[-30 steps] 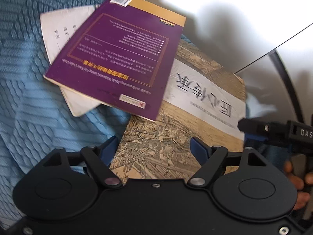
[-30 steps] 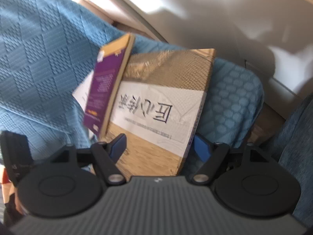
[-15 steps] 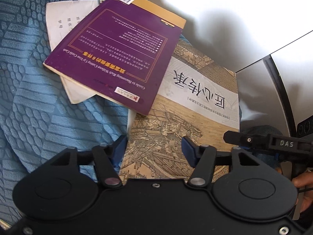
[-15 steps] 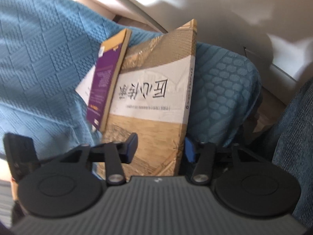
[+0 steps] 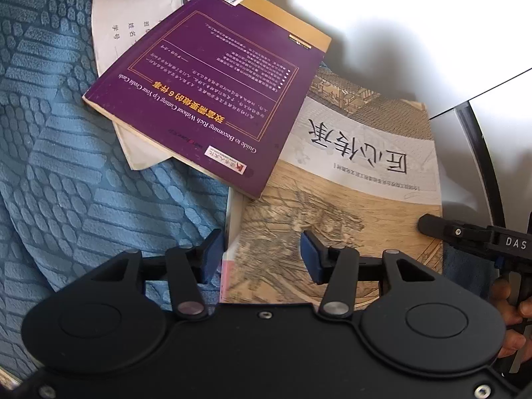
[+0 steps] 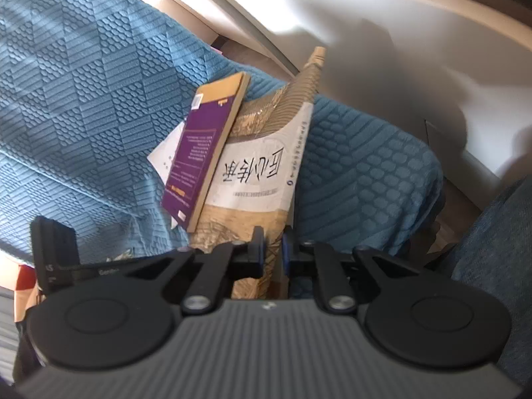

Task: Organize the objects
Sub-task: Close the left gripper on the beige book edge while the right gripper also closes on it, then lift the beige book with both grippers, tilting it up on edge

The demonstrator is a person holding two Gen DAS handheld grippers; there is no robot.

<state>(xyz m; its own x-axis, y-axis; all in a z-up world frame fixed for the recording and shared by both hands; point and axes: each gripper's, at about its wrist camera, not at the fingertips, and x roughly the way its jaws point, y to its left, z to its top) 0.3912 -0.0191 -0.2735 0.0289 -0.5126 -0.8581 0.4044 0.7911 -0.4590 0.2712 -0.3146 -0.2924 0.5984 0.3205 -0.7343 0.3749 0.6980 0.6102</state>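
Right wrist: right claw (image 6: 272, 249) closing, clamped on tan book (image 6: 252, 179); left claw (image 5: 261, 256) closing, astride its edge.

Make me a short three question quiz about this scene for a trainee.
1. True or false: the purple book partly overlaps the tan book.
2. What do the books rest on? A blue textured cover; B wooden table; C tiled floor.
3. Which book is between the fingers of the right gripper?
Key: 1 true. 2 A. 3 the tan book; those fingers are closing on its edge.
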